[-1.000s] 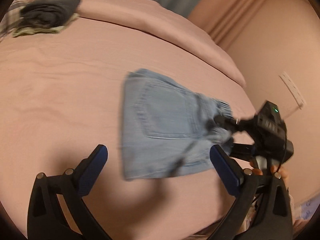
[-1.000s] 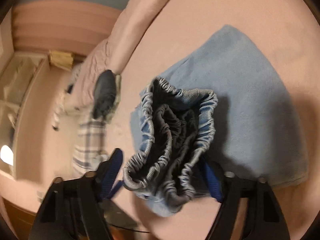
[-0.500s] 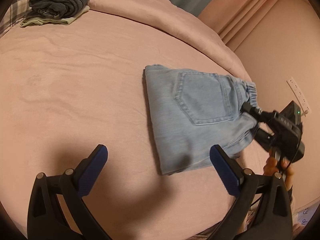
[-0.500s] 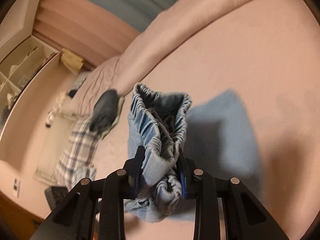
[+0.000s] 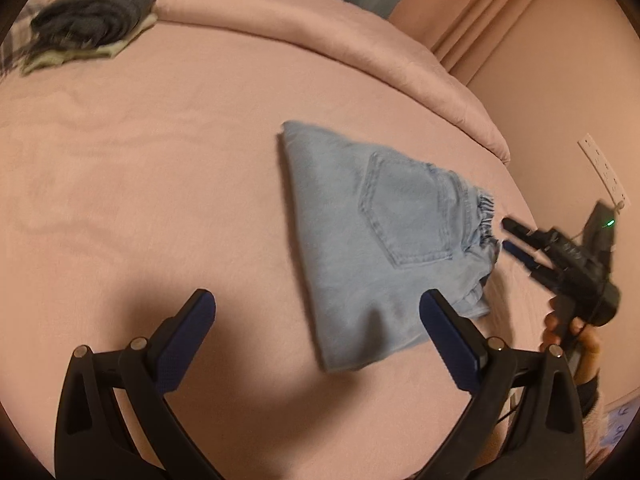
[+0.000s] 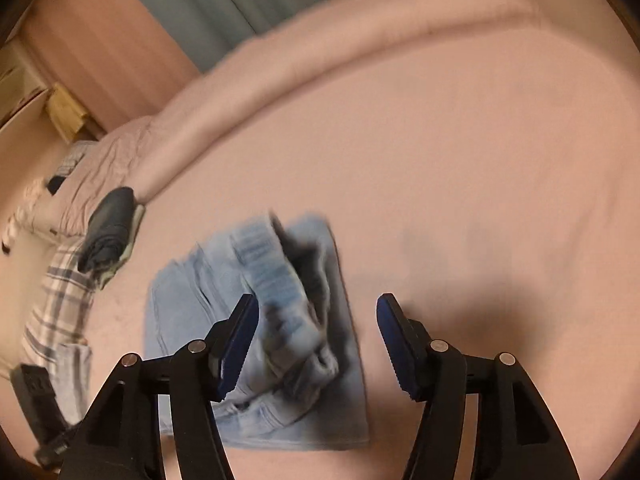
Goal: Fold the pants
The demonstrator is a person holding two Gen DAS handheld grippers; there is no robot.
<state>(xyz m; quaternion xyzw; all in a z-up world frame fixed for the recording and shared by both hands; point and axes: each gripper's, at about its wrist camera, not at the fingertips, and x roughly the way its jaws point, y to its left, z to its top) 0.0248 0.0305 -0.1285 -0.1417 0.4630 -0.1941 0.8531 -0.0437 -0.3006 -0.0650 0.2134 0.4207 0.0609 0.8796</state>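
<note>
Denim, pale blue, lies folded into a compact packet on the pink bed (image 5: 160, 184): the pants (image 5: 376, 248) rest right of centre in the left wrist view, back pocket up, with the elastic waistband bunched toward the right edge of the mattress. The left gripper (image 5: 316, 320) hangs above the near part of the bed with its jaws spread wide and nothing between them; its right finger overlaps the lower corner of the pants in the picture, though whether it touches the cloth cannot be told. The right gripper (image 6: 316, 344) is likewise wide and empty, poised just over the waistband end of the pants (image 6: 256, 340); from the left wrist view it sits just beside that waistband, apart from it.

By the look of things the folding itself is about done and this is the release or tidy-up stage. The waistband end sits lumpy and ruffled, so a sensible next move would be to press or smooth that edge flat, or else to take the whole packet up by both ends and carry it to the pile of folded clothes (image 5: 92, 24) far off near the pillow ridge, which would need a grip through all layers so the fold does not fall open.

The right wrist view is heavily smeared, so the layers at the waistband are hard to read. The underside of the fold is hidden, and the far pile is blurred and cut by the frame edge
</note>
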